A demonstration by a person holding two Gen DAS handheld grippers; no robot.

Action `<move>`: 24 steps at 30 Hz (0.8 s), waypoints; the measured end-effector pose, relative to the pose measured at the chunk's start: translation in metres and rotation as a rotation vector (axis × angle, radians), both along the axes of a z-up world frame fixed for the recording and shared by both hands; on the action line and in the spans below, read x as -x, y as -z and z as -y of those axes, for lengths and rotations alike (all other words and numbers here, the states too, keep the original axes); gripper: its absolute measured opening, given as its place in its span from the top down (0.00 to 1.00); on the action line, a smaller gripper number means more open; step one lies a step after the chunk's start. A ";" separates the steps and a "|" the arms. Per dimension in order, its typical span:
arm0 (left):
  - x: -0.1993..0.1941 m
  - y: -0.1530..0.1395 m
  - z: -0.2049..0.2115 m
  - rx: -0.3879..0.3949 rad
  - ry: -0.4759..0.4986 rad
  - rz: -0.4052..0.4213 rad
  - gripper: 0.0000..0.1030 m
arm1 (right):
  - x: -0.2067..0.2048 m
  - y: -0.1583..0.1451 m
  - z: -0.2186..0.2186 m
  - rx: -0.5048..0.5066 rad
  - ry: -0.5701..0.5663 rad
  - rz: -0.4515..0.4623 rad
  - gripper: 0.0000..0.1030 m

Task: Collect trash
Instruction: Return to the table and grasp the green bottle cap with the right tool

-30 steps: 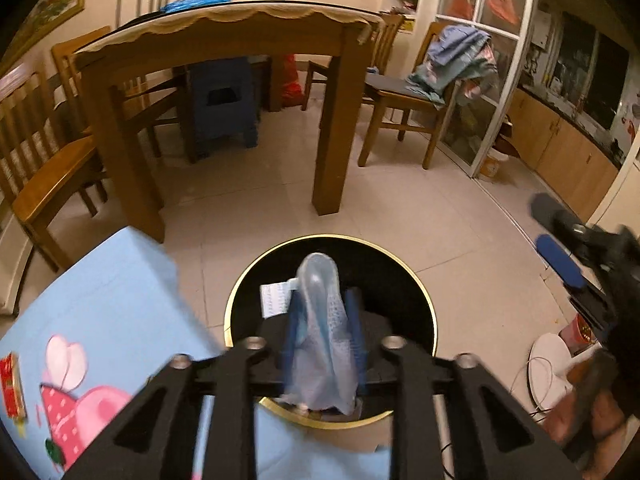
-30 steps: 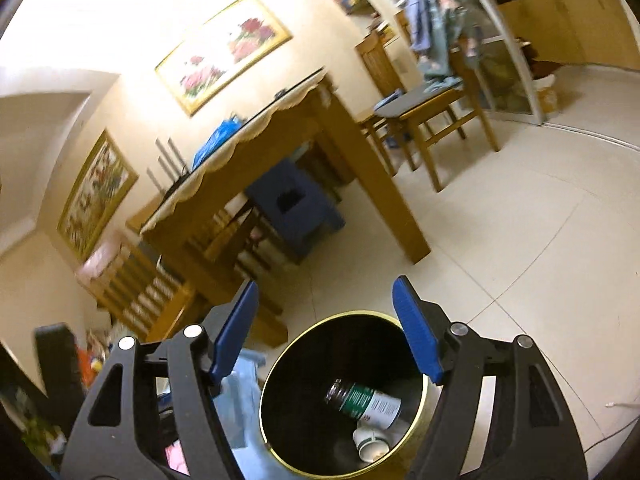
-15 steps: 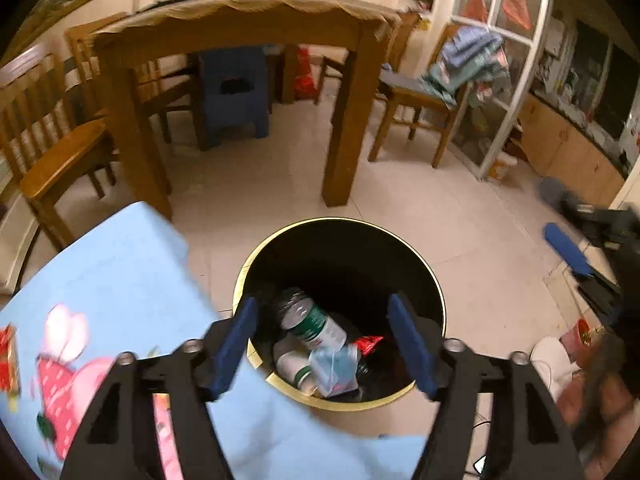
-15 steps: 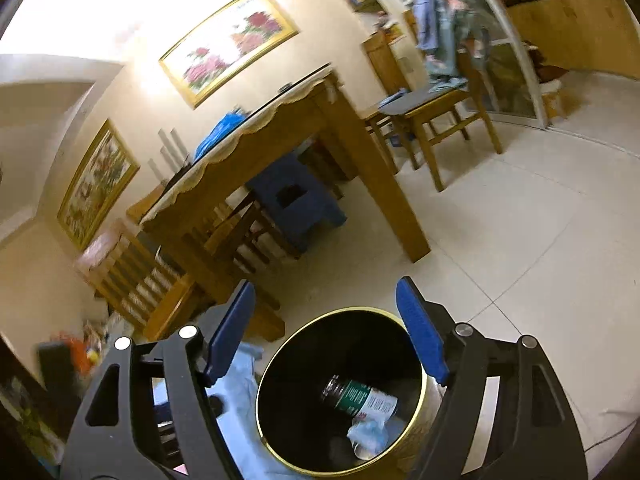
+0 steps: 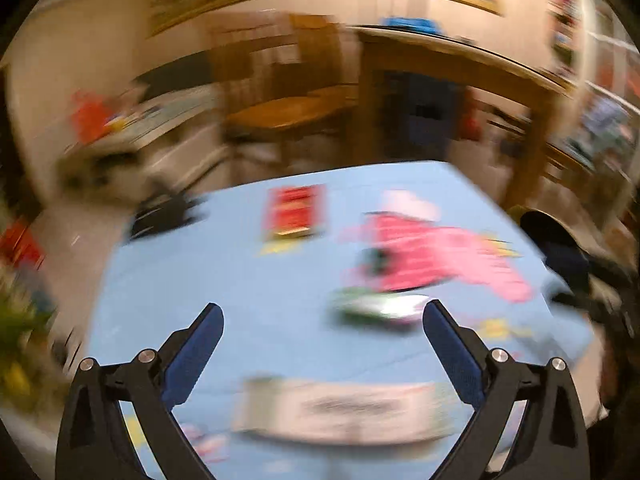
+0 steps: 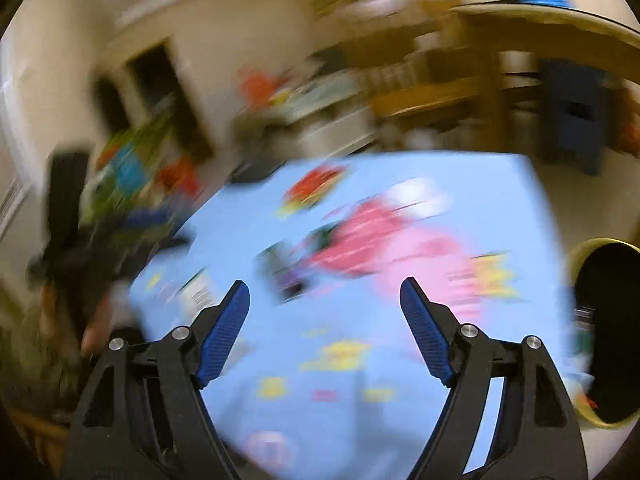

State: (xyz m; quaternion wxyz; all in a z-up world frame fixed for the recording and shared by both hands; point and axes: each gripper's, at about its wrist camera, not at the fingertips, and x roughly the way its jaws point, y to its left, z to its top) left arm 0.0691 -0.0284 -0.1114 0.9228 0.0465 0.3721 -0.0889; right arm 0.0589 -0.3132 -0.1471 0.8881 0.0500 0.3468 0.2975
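Both views are blurred by motion. My left gripper [image 5: 323, 320] is open and empty above the light blue cartoon-print table cloth [image 5: 240, 280]. On the cloth lie a red packet [image 5: 295, 213], a green and white wrapper [image 5: 380, 307] and a pale flat packet [image 5: 340, 408] just under the fingers. My right gripper [image 6: 325, 300] is open and empty over the same cloth [image 6: 360, 360]; a dark wrapper [image 6: 280, 268], a white packet [image 6: 200, 292] and a red packet [image 6: 316, 186] lie ahead. The black bin with a gold rim [image 6: 608, 336] stands at the right, also seen in the left wrist view [image 5: 550, 232].
A wooden dining table [image 5: 460, 64] with chairs [image 5: 296, 112] and a blue stool [image 5: 424, 120] stands beyond the cloth. A low shelf with coloured clutter [image 6: 132, 168] is at the left. The other gripper and hand [image 6: 76, 264] show at the left edge.
My left gripper opened and dropped the pale plastic bag into the bin. Both grippers then swung left from the bin to over the blue table cloth.
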 end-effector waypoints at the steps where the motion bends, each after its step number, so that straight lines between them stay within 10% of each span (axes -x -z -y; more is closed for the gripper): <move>1: -0.002 0.001 -0.021 -0.002 -0.045 -0.003 0.06 | 0.001 0.002 -0.019 0.012 -0.057 -0.004 0.25; 8: 0.008 0.010 -0.122 0.092 -0.199 -0.022 0.06 | -0.046 0.018 -0.099 0.221 -0.060 -0.058 0.35; 24: 0.004 0.032 -0.139 0.141 -0.150 -0.037 0.06 | -0.163 0.071 -0.114 0.424 0.186 -0.164 0.69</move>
